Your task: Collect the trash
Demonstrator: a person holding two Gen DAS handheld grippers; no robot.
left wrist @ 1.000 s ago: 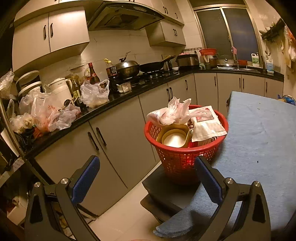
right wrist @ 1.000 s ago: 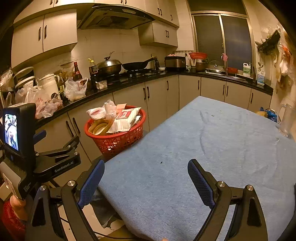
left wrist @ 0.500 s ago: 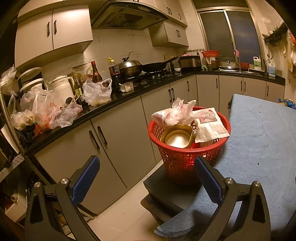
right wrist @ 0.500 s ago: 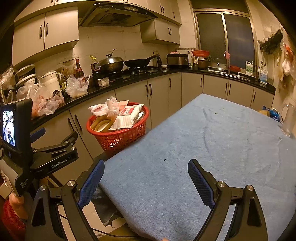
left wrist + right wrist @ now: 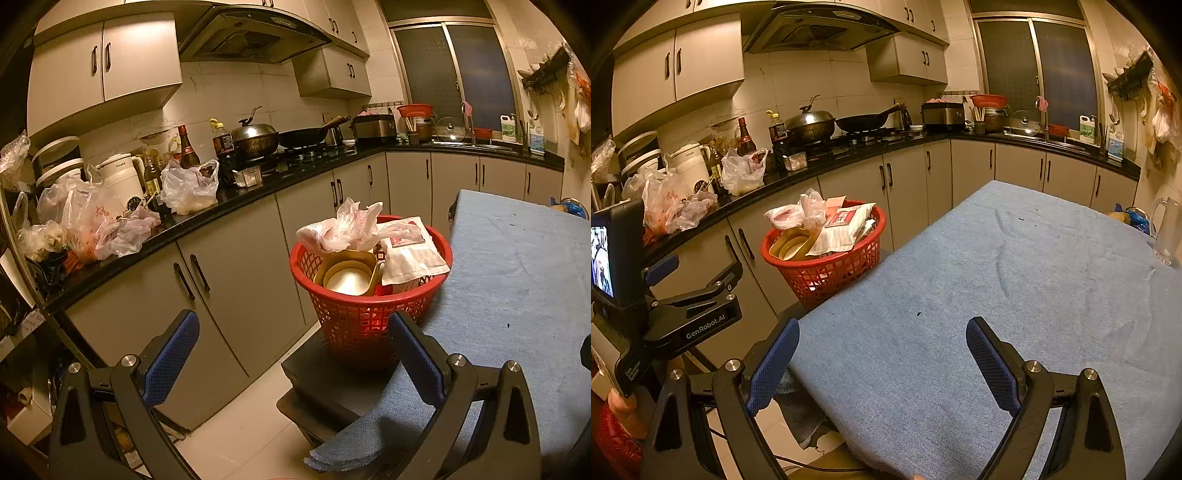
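Observation:
A red mesh basket (image 5: 369, 317) stands on a dark stool beside the table's left edge; it also shows in the right wrist view (image 5: 827, 269). It holds a crumpled plastic bag (image 5: 343, 227), a white packet with a red label (image 5: 408, 251) and a tan paper cup (image 5: 349, 277). My left gripper (image 5: 293, 350) is open and empty, short of the basket. My right gripper (image 5: 882, 363) is open and empty above the near end of the blue tablecloth (image 5: 997, 295). The left gripper body (image 5: 665, 317) shows at the left of the right wrist view.
A black counter (image 5: 240, 192) runs along the left and back with plastic bags (image 5: 190, 186), bottles, a kettle, a wok and pans. A glass pitcher (image 5: 1167, 232) and a blue bag stand at the table's far right. Grey cabinet doors line the aisle.
Both grippers have drifted slightly; the basket sits a little further right and lower in each view. Both stay open and empty.

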